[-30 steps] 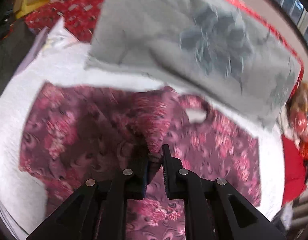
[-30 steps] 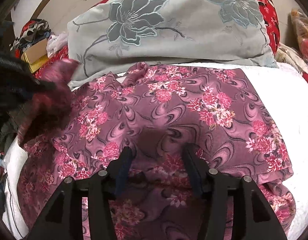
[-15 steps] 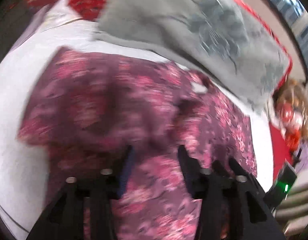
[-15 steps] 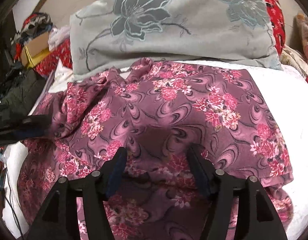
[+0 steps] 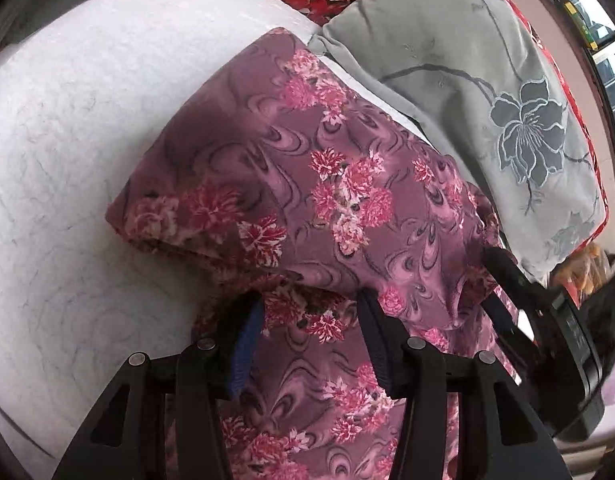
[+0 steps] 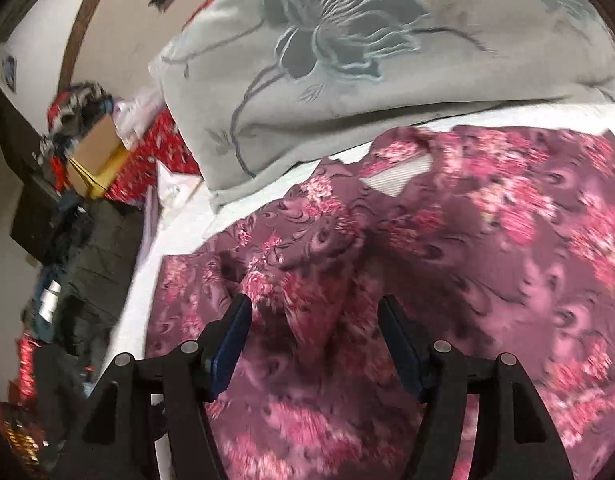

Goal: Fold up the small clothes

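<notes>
Below both our claws the floral garment (image 5: 331, 184) lies on the white bed (image 5: 67, 152), long axis running lower frame to upper left. Left claw (image 5: 309, 322) stands open over the folded flap's edge. Right claw (image 6: 313, 320), closing slightly, grips nothing. Free room lies left.

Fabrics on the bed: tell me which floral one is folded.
The purple garment with pink flowers, doubled over on the white sheet; the grey pillow bears one dark embroidered bloom.

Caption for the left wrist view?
Open left gripper over a folded floral purple garment on a white bedsheet, beside a grey pillow.
</notes>
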`<state>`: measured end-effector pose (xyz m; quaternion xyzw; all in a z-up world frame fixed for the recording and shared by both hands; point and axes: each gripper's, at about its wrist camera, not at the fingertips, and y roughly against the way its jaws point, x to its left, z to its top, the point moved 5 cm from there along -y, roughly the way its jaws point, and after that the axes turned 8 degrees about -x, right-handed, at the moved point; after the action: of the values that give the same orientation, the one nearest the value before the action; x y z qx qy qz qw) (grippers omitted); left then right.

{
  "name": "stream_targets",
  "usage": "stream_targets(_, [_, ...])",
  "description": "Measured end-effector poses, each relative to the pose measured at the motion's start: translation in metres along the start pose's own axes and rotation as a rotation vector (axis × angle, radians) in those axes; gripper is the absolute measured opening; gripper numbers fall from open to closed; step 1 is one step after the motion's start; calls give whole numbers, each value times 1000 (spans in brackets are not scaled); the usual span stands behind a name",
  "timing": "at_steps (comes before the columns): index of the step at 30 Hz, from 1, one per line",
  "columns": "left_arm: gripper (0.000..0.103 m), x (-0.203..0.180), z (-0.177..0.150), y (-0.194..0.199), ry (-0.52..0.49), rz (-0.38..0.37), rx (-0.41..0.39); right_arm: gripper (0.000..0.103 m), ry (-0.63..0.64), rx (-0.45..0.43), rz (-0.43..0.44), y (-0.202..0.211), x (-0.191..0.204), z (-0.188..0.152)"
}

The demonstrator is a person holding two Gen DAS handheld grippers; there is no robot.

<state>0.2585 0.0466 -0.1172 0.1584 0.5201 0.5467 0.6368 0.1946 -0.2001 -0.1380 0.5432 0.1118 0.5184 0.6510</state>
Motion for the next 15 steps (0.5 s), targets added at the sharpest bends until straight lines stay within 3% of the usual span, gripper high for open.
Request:
stream_targets(1, [48, -1, -1, -2, -4, -3, -1, 54, 6, 10, 6, -4, 2, 0])
stream_targets(2, [48, -2, -2, -4, -7, -8, -1, 19, 17, 25, 5, -8, 3, 1])
stream_targets(3, [48, -1, -8, -2, -11, -13, -3, 7, 27, 35, -2, -9, 2, 1])
stream_targets(9, [48, 10, -14, 9, 14, -19, -4, 7, -13, -97, -3, 40, -38, 21])
stream_targets(15, [50, 6, -16, 9, 16, 3, -11, 7, -113, -144, -74, 77, -104, 26])
